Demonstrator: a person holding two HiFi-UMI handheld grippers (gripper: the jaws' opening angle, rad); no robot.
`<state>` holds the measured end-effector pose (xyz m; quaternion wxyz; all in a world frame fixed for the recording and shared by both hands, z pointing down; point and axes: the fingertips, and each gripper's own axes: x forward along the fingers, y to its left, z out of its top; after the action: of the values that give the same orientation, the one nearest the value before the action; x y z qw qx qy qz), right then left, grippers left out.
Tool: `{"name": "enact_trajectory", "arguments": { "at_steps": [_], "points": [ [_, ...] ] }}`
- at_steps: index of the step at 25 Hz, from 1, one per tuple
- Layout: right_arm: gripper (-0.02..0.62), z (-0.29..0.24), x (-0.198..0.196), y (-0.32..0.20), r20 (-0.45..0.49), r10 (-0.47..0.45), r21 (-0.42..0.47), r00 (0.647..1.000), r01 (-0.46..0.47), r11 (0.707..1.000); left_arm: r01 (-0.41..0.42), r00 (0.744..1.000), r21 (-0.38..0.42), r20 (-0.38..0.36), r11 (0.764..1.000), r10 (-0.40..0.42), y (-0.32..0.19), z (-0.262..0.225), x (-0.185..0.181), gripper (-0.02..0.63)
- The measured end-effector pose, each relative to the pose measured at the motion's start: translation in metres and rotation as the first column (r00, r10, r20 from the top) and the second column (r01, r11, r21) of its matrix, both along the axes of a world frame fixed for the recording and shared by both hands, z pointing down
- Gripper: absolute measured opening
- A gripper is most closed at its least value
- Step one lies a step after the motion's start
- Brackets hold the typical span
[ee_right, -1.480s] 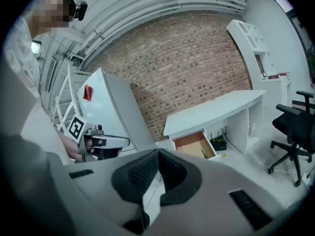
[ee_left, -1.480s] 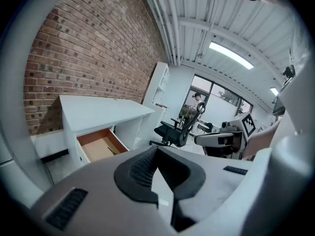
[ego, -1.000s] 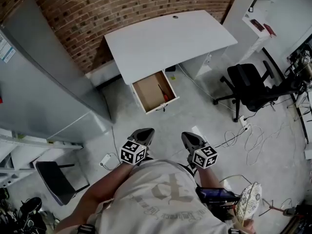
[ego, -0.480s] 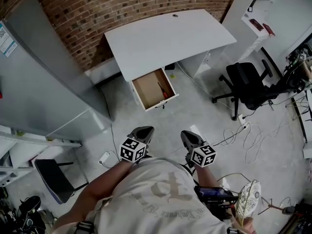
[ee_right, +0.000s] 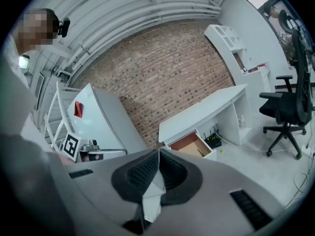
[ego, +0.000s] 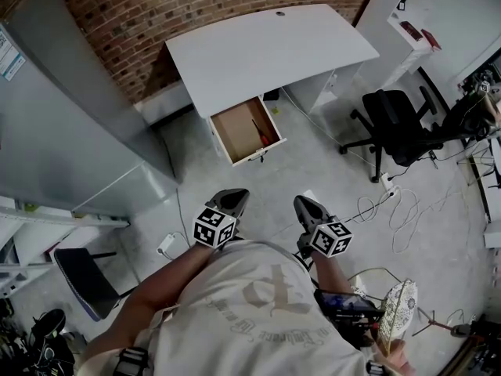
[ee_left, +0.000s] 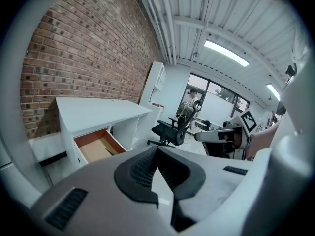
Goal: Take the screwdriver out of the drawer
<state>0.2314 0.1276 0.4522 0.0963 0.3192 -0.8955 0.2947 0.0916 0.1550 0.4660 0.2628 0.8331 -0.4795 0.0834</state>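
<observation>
A white desk (ego: 266, 49) stands against the brick wall, and its drawer (ego: 235, 135) is pulled out. The screwdriver (ego: 264, 132), red-handled with a dark shaft, lies inside along the drawer's right side. It shows as a thin dark line in the drawer (ee_left: 93, 149) in the left gripper view and in the drawer (ee_right: 189, 144) in the right gripper view. My left gripper (ego: 232, 200) and right gripper (ego: 304, 205) are held side by side in front of the person's chest, well short of the drawer. Both are shut with nothing in them, their pads meeting in each gripper view.
A black office chair (ego: 399, 131) stands right of the desk, with loose cables (ego: 395, 222) on the concrete floor beside it. A tall grey cabinet (ego: 63, 131) fills the left. A white power strip (ego: 166, 246) lies left of the grippers. White shelves (ego: 407, 30) stand at top right.
The head view has shifted a little, so desk and drawer sit slightly higher in the picture. Both grippers stay shut, nearly where they were.
</observation>
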Motion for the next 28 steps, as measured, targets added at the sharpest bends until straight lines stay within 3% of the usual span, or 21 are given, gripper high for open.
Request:
{"name": "enact_trajectory", "arguments": {
  "at_steps": [5, 18, 28],
  "points": [
    [0.023, -0.002, -0.003, -0.010, -0.034, 0.016, 0.034, 0.999, -0.015, 0.999, 0.003, 1.000, 0.006, -0.002, 1.000, -0.003, -0.005, -0.001, -0.004, 0.020],
    [0.024, 0.009, -0.029, -0.011, -0.042, -0.011, 0.001, 0.999, 0.011, 1.000, 0.034, 0.999, 0.001, -0.006, 0.999, -0.034, -0.002, 0.004, -0.028, 0.018],
    [0.024, 0.016, -0.054, -0.020, -0.079, -0.081, -0.012, 0.994, 0.081, 0.997, 0.124, 0.992, -0.006, -0.013, 0.992, -0.124, 0.006, 0.007, -0.056, 0.018]
  ]
}}
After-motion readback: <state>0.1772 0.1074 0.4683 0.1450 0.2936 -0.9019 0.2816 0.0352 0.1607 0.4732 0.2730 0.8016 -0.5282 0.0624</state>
